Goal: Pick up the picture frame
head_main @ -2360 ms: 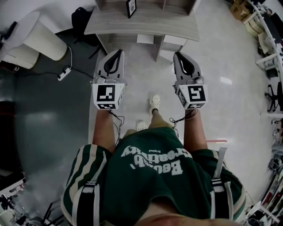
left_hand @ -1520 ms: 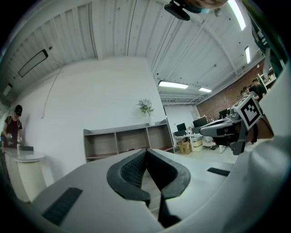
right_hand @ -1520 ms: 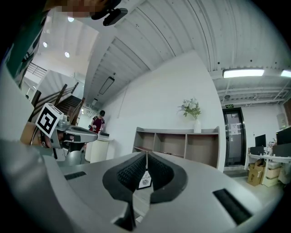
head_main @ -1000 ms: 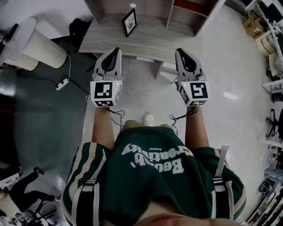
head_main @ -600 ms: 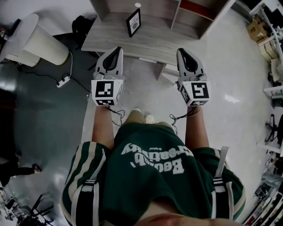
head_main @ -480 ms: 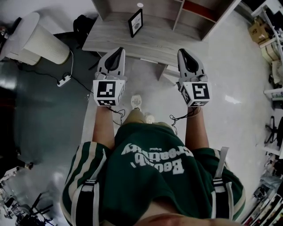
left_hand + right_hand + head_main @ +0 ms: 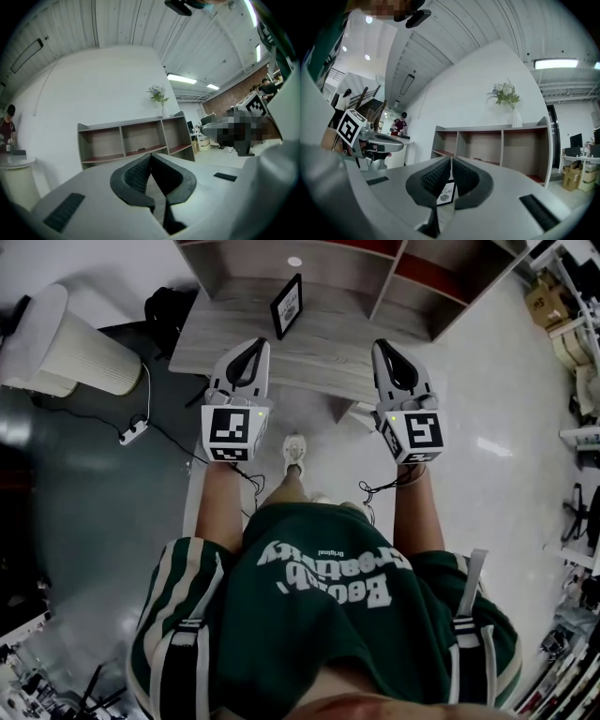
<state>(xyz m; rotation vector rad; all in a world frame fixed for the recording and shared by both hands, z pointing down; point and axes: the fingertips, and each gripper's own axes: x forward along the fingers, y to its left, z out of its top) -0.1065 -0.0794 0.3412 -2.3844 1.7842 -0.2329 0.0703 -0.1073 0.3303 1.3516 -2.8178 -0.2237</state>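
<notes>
Ribbed black fingers (image 7: 134, 175) together on left gripper (image 7: 253, 346) and right gripper (image 7: 383, 347); black-edged rectangular picture frame (image 7: 287, 306) beyond.

Picture frame (image 7: 287, 306): 1 small item, thin black border, white insert with dark lettering and 1 round dark mark below it. Stands upright on its lower edge, printed face toward the person, turned slightly off square. Sits on the pale wood-grain desk (image 7: 319, 343), toward the back of the top, just in front of the open shelf unit (image 7: 389, 282). Nothing touches it. The right gripper view shows only a narrow slice (image 7: 446, 193).
</notes>
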